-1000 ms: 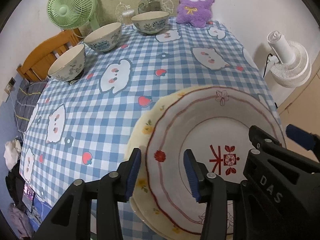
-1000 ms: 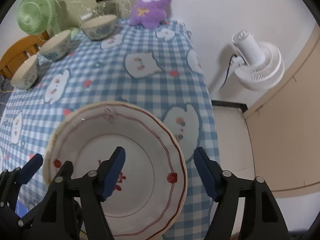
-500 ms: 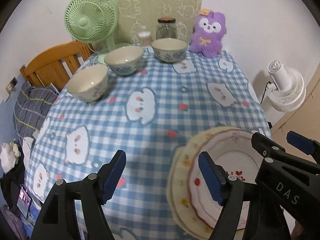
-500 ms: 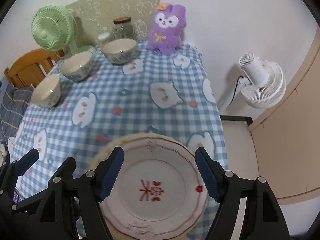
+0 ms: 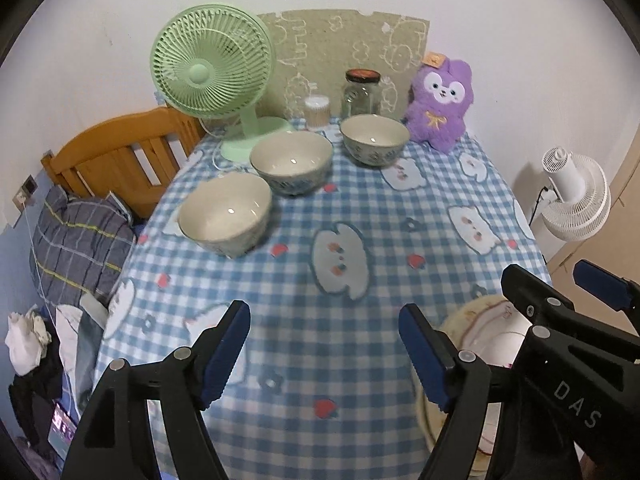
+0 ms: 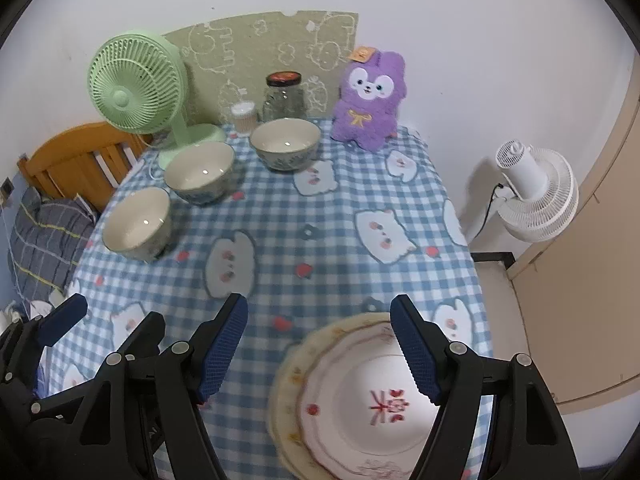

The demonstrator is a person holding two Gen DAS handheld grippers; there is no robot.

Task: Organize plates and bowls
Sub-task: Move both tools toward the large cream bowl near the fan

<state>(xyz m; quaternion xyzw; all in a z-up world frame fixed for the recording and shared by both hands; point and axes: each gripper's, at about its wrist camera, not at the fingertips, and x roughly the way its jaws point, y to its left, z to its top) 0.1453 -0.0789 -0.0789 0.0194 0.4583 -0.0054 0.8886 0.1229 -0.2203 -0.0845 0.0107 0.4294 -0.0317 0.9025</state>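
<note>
Bowls (image 5: 225,213) are rigid, glazed, slippery, breakable ceramic: grip across the rim wall. Left tongs (image 5: 324,354) and right tongs (image 6: 318,346) stand wide, empty.

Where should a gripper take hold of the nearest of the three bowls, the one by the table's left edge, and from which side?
Grip the nearest bowl by its rim, one finger inside and one outside the wall. It stands upright, looks empty, and seems too wide to span. Coming from above on the side facing the left gripper probably works best, since that side is bare tablecloth and the next bowl crowds the far side.
</note>
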